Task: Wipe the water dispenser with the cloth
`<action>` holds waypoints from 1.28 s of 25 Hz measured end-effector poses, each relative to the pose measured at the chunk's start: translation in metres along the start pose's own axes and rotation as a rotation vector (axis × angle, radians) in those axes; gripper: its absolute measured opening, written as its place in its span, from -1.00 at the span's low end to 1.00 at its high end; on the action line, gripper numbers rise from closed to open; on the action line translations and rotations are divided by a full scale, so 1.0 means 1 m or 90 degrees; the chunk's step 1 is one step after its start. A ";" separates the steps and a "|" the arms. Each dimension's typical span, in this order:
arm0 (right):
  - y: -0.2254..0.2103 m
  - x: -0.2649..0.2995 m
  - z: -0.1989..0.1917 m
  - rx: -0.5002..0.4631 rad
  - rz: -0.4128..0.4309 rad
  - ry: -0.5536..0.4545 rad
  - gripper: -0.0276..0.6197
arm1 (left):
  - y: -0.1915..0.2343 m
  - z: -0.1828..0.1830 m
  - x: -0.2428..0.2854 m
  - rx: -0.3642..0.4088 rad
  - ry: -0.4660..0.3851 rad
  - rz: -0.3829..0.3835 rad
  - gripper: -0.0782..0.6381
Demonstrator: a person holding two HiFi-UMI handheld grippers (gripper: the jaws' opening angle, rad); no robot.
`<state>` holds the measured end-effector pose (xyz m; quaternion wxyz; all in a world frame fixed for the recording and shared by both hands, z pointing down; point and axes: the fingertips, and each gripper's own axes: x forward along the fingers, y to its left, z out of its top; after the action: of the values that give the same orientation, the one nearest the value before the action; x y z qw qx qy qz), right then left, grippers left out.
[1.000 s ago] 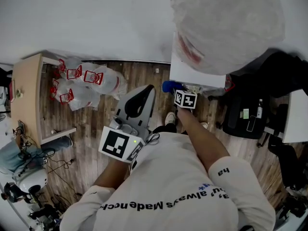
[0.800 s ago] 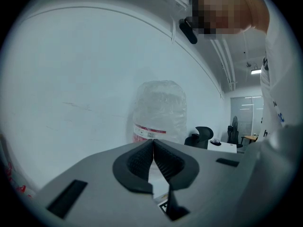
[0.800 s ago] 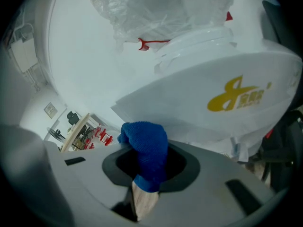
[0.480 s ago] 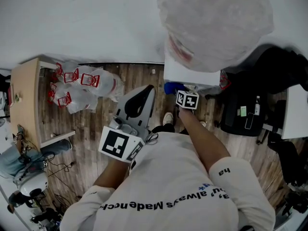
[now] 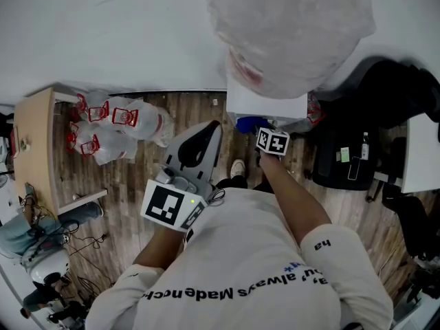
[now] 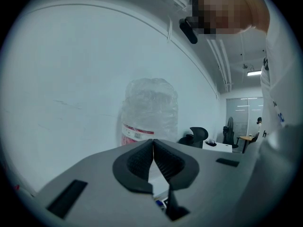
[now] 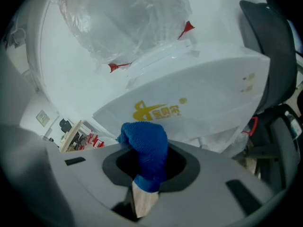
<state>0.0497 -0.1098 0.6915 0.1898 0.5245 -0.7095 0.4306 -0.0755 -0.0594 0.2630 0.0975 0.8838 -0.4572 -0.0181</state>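
Wiping grasp: right tool [image 7: 146, 170] clamped on cloth [image 7: 144, 145] at the dispenser [image 7: 203, 93] front, under the bottle [image 7: 123, 18]; left tool [image 6: 153, 161] closed, empty, held apart. Risk: hard rubbing may pull the cloth free.

In the head view's upper centre, the clear plastic-wrapped bottle [image 5: 289, 33], cropped above, hides most of the white water dispenser [image 5: 268, 106].

cloth [image 7: 144, 150]: solid blue
water dispenser [image 7: 203, 93]: white, gold logo
bottle [image 6: 150, 105]: clear, red-and-white label
floor [image 5: 130, 184]: brown wood planks
shirt [image 5: 254, 253]: white, dark lettering
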 end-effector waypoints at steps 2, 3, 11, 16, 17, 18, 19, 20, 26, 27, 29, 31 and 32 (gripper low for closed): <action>-0.007 -0.004 0.002 0.001 -0.003 -0.002 -0.64 | -0.005 0.000 0.001 0.001 -0.001 -0.003 -0.73; -0.010 -0.006 0.003 0.001 -0.002 -0.004 -0.64 | -0.007 0.001 0.002 0.001 -0.001 -0.003 -0.73; -0.039 -0.023 0.010 0.004 -0.012 -0.012 -0.64 | -0.024 0.001 0.009 0.000 -0.007 -0.004 -0.73; -0.057 -0.033 0.013 0.011 -0.018 -0.015 -0.64 | -0.034 -0.001 0.014 -0.002 -0.006 -0.003 -0.73; -0.061 -0.035 0.014 0.012 -0.019 -0.016 -0.64 | -0.036 -0.001 0.015 -0.002 -0.006 -0.003 -0.73; -0.064 -0.036 0.015 0.013 -0.021 -0.016 -0.64 | -0.039 -0.002 0.017 -0.003 -0.007 -0.003 -0.73; -0.067 -0.038 0.015 0.013 -0.022 -0.017 -0.64 | -0.041 -0.002 0.018 -0.004 -0.008 -0.004 -0.73; -0.071 -0.040 0.016 0.014 -0.023 -0.018 -0.64 | -0.044 -0.002 0.020 -0.004 -0.008 -0.005 -0.73; -0.095 -0.053 0.021 0.021 -0.034 -0.023 -0.64 | -0.060 -0.002 0.030 -0.006 -0.010 -0.012 -0.73; -0.099 -0.056 0.022 0.023 -0.036 -0.024 -0.64 | -0.063 -0.003 0.031 -0.006 -0.010 -0.013 -0.73; -0.108 -0.060 0.024 0.026 -0.040 -0.026 -0.64 | -0.068 -0.003 0.035 -0.007 -0.009 -0.016 -0.73; -0.116 -0.065 0.025 0.025 -0.044 -0.028 -0.64 | -0.073 -0.004 0.038 -0.007 -0.009 -0.020 -0.73; -0.119 -0.066 0.025 0.023 -0.046 -0.028 -0.64 | -0.076 -0.004 0.039 -0.007 -0.010 -0.021 -0.73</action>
<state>0.1877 -0.1013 0.6787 0.1800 0.5627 -0.6860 0.4246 0.0086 -0.0477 0.2547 0.0986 0.8907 -0.4429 -0.0289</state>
